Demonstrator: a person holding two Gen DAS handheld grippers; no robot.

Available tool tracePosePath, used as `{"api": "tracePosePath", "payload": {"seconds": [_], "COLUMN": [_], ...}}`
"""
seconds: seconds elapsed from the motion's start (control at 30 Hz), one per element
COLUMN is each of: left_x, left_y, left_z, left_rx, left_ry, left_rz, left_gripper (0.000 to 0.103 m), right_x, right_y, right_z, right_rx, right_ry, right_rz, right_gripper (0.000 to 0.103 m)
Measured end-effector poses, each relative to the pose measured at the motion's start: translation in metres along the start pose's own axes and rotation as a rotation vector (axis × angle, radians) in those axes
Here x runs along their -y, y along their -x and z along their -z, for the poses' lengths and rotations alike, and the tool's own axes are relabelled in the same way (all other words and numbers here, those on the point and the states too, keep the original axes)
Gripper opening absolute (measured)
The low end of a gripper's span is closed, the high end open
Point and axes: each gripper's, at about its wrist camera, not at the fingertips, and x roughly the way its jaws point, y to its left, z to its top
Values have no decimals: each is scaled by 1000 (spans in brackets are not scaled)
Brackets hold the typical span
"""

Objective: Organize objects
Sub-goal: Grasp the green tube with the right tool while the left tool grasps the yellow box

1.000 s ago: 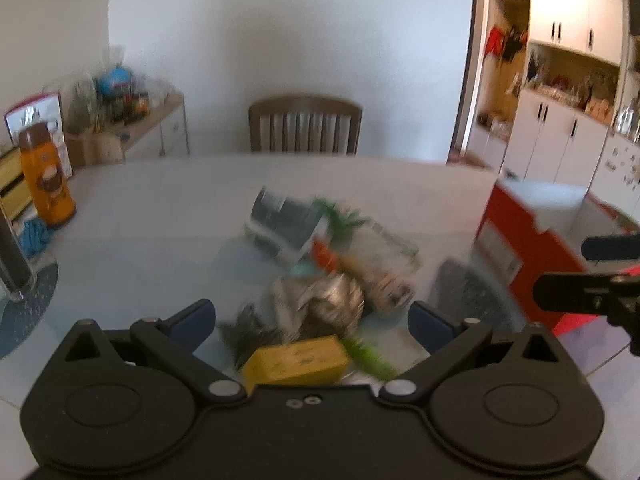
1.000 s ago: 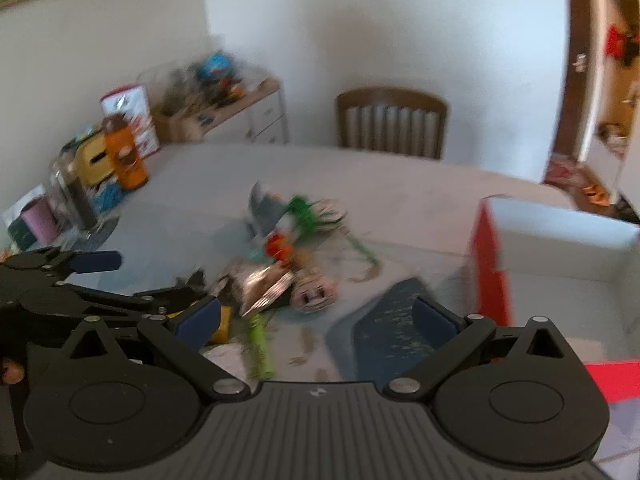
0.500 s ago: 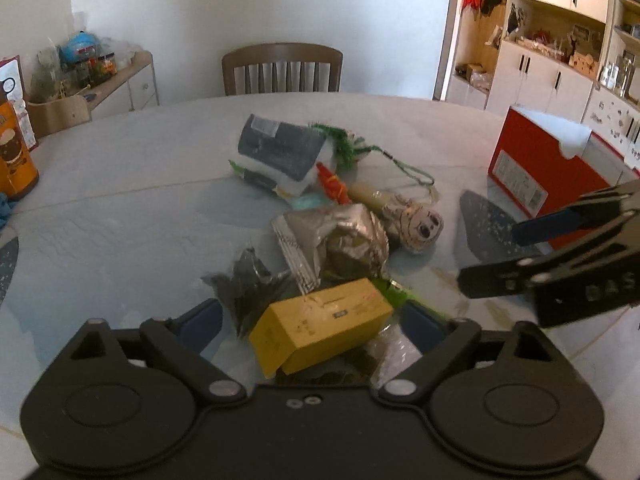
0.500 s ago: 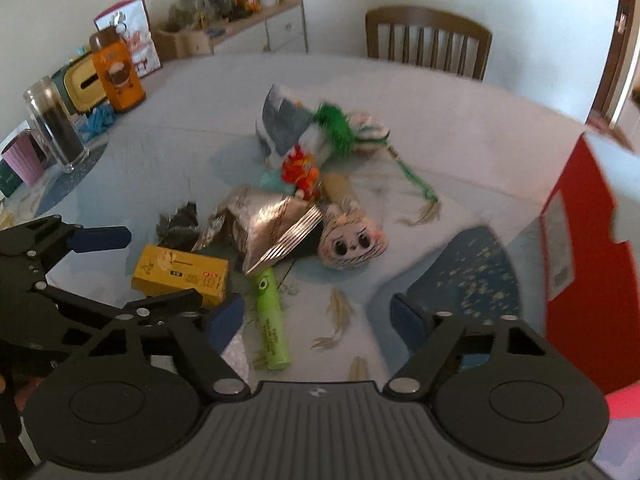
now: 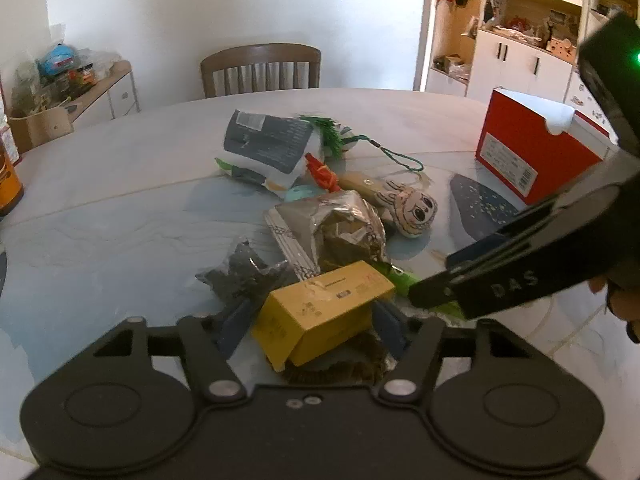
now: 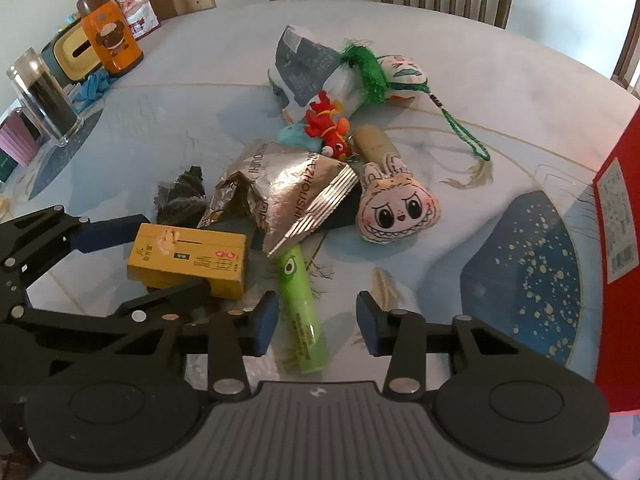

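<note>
A pile of small things lies mid-table. My left gripper (image 5: 313, 322) has a finger on each long side of the yellow box (image 5: 324, 308), pads against it; the same grip shows from the right wrist, left gripper (image 6: 172, 256), yellow box (image 6: 188, 260). My right gripper (image 6: 316, 326) is open, its fingers straddling the lower half of a green tube (image 6: 302, 312) without touching it. Above lie a foil bag (image 6: 288, 188), a bunny-eared doll (image 6: 396, 208), a black packet (image 6: 182, 196), a red toy (image 6: 326, 126) and a grey pouch (image 6: 308, 68). A red carton (image 5: 532, 160) stands at the right.
An orange bottle (image 6: 112, 40), a glass jar (image 6: 44, 96) and a tissue holder (image 6: 72, 52) stand at the table's left edge. A wooden chair (image 5: 260, 68) sits behind the table. A blue speckled patch (image 6: 520, 272) marks the tabletop beside the red carton (image 6: 616, 220).
Both grippers came down and in toward the pile. The left fingers narrowed onto the yellow box. The right gripper moved over the green tube.
</note>
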Motion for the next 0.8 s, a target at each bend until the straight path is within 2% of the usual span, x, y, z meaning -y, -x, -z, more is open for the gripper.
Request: {"api": "tracePosePath", "payload": {"seconds": [0.13,0.23,0.37,0.57,0.8], "left_x": [-2,-4,-6,-8,-4], "left_y": [0,0,0,4,16], "left_z": [1,2,2,-2,-7], "left_rx": [3,1,1,7,26], "left_ry": [4,15,29,51,66], "left_rz": [27,52,72,97,81], "left_gripper": [51,46,40,34,30], "right_x": [-5,-9,-14,-13,-4], "right_y": [-5,-7,-7,5,34], "right_z": [-3,-3,-4,0,12], "right_rx": [-15,-14,-18,-17,19], "right_ry": [8,23,42,33,-28], "right_rz": [12,27,42,45,35], "right_gripper": [36,32,17,16,16]}}
